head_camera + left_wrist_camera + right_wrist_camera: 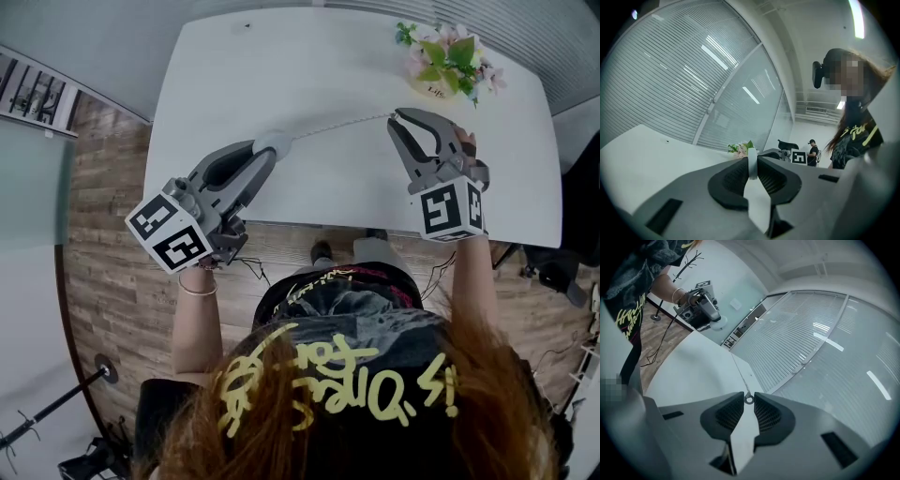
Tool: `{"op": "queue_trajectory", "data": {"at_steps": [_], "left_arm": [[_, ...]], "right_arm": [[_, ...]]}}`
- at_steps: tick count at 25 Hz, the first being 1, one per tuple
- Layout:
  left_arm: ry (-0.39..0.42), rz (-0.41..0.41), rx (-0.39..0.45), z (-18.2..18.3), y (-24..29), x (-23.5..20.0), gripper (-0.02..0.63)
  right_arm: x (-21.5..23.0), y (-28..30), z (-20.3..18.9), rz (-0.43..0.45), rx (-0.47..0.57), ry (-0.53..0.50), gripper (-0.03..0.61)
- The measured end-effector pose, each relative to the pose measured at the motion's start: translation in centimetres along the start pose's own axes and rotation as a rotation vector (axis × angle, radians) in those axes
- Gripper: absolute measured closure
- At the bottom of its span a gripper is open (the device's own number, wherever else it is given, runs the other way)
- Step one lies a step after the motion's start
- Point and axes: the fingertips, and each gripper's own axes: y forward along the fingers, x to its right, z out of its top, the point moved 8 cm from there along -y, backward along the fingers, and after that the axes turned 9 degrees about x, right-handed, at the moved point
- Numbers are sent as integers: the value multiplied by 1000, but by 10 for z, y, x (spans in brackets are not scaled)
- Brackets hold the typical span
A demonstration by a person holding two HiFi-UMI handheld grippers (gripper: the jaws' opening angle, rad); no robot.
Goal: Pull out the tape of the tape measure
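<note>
Mid-pull: left hand-held gripper (265, 150) clamps the tape measure (278, 142), right hand-held gripper (397, 122) pinches the tape (342, 125) end. Next I'd draw them further apart.

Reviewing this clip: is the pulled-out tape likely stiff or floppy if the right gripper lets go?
Probably floppy: the tape is a thin strip, straight only because it is stretched between the case in the left gripper and the ring pinched by the right gripper. Released, it would likely sag or retract. It looks light.

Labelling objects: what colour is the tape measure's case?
White. The tape measure case shows best in the head view.
</note>
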Motion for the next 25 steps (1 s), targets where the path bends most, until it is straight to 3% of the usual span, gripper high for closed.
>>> {"op": "queue_trajectory", "data": {"at_steps": [25], "left_arm": [[-3,-3,-21,4,-9,-7,557]], "right_arm": [[13,-6,-15,-57,-37,26,508]]}}
